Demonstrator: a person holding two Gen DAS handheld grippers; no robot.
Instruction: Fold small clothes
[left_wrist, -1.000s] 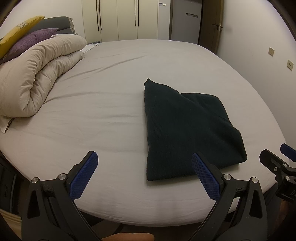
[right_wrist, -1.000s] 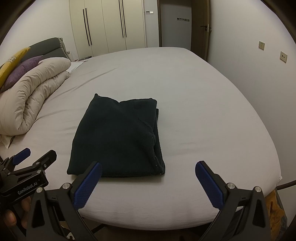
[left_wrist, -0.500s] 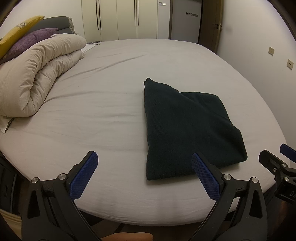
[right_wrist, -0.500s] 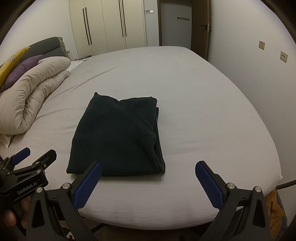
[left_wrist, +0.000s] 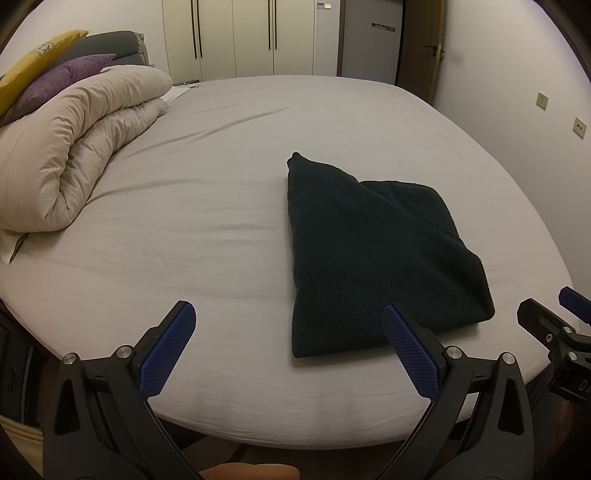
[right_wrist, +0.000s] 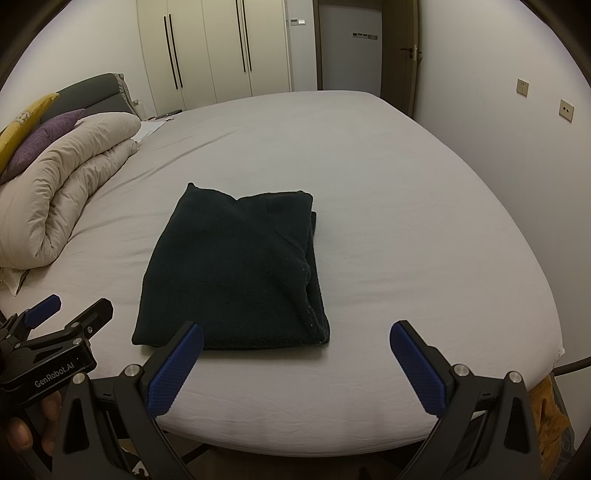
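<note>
right gripper (right_wrist: 291, 354) spread wide, empty, at bed (right_wrist: 424, 221) edge; left gripper (left_wrist: 284, 339) likewise. dark folded garment (right_wrist: 232, 273) lies just beyond at 12 o'clock from right, 1 o'clock from left; long axis runs away; right nearer. no visible change since earlier frame.

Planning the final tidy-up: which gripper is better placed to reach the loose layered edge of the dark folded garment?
Probably the right gripper: the dark garment shows its layered edge on that side, whereas the left gripper sits off its smooth folded side. Both are open, touching nothing.
</note>
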